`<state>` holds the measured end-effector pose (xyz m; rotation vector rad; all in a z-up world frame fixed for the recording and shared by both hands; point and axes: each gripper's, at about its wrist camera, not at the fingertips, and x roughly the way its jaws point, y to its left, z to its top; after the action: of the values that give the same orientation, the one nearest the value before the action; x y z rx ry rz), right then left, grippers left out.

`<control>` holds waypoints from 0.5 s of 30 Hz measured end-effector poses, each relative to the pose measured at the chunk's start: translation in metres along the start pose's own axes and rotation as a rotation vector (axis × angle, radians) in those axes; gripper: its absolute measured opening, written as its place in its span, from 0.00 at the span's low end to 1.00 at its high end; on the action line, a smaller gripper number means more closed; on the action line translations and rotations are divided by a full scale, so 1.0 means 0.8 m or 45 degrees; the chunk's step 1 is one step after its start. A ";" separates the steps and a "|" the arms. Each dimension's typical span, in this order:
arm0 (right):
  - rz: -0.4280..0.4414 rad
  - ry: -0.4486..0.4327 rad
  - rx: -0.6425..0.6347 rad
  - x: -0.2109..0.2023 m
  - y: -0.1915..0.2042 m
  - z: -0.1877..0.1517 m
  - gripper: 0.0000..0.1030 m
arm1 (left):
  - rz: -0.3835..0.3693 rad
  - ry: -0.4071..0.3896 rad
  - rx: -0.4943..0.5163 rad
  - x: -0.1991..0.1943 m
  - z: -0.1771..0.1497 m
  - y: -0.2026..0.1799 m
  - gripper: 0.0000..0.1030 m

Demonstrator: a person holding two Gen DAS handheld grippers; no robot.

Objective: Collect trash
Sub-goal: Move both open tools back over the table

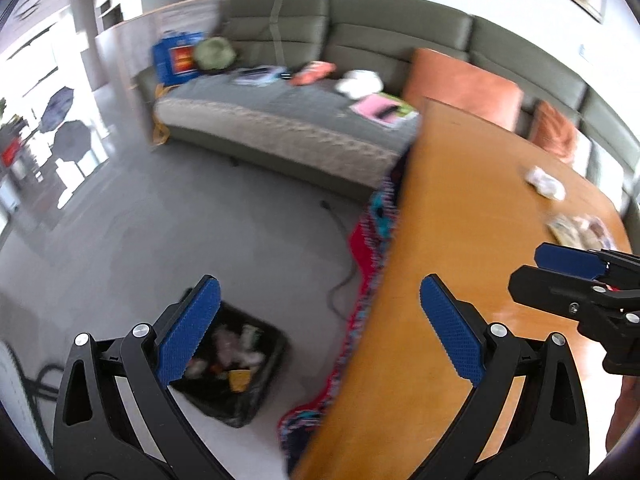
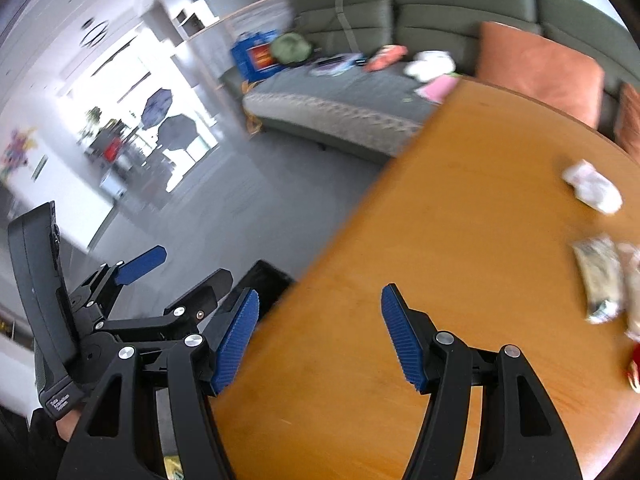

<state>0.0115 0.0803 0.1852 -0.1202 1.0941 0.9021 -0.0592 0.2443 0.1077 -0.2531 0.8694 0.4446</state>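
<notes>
Both grippers, left (image 1: 320, 320) and right (image 2: 320, 332), gape empty; the crumpled wrapper (image 2: 592, 186) looks light, soft: pinch its middle.

Grey-green sofa (image 1: 340, 32) along the far wall, strewn with an orange cushion (image 1: 464, 84), blue box (image 1: 176, 58), green bundle (image 1: 214, 53) and pink paper (image 1: 374, 107). Bright patterned rug (image 1: 370, 248) beneath the wooden table (image 1: 460, 240). Umbrellas (image 1: 68, 128) by the bright doorway.
</notes>
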 end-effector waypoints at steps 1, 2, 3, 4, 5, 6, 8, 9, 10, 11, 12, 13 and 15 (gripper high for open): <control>-0.026 -0.011 0.029 -0.010 -0.022 -0.004 0.63 | -0.017 0.002 0.021 0.002 0.001 -0.017 0.94; -0.039 -0.017 0.045 -0.016 -0.034 -0.007 0.63 | -0.034 0.003 0.043 0.004 0.002 -0.034 0.94; -0.060 -0.027 0.073 -0.025 -0.054 -0.011 0.63 | -0.054 0.004 0.072 0.006 0.003 -0.055 0.94; -0.069 -0.031 0.090 -0.030 -0.065 -0.013 0.63 | -0.070 0.006 0.095 0.007 0.003 -0.074 0.94; -0.080 -0.039 0.118 -0.038 -0.084 -0.016 0.63 | -0.082 0.007 0.111 0.008 0.002 -0.085 0.94; -0.088 -0.046 0.142 -0.044 -0.098 -0.021 0.63 | -0.100 0.011 0.132 0.009 0.002 -0.105 0.94; -0.110 -0.056 0.188 -0.058 -0.128 -0.029 0.63 | -0.125 0.020 0.157 0.012 0.000 -0.130 0.94; -0.122 -0.060 0.205 -0.063 -0.140 -0.034 0.63 | -0.140 0.028 0.172 0.014 0.000 -0.144 0.94; -0.137 -0.064 0.231 -0.070 -0.158 -0.039 0.63 | -0.150 0.034 0.185 0.016 0.000 -0.156 0.94; -0.145 -0.068 0.247 -0.077 -0.173 -0.044 0.63 | -0.157 0.039 0.198 0.016 -0.001 -0.170 0.94; -0.151 -0.069 0.260 -0.081 -0.184 -0.046 0.63 | -0.170 0.046 0.214 0.018 -0.003 -0.185 0.94; -0.161 -0.072 0.285 -0.087 -0.201 -0.048 0.65 | -0.179 0.053 0.225 0.019 -0.004 -0.195 0.94; -0.183 -0.091 0.328 -0.100 -0.233 -0.051 0.70 | -0.187 0.074 0.245 0.025 -0.005 -0.220 0.94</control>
<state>0.0974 -0.1074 0.1674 0.0460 1.1112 0.6267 0.0330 0.0937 0.0958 -0.1517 0.9367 0.2161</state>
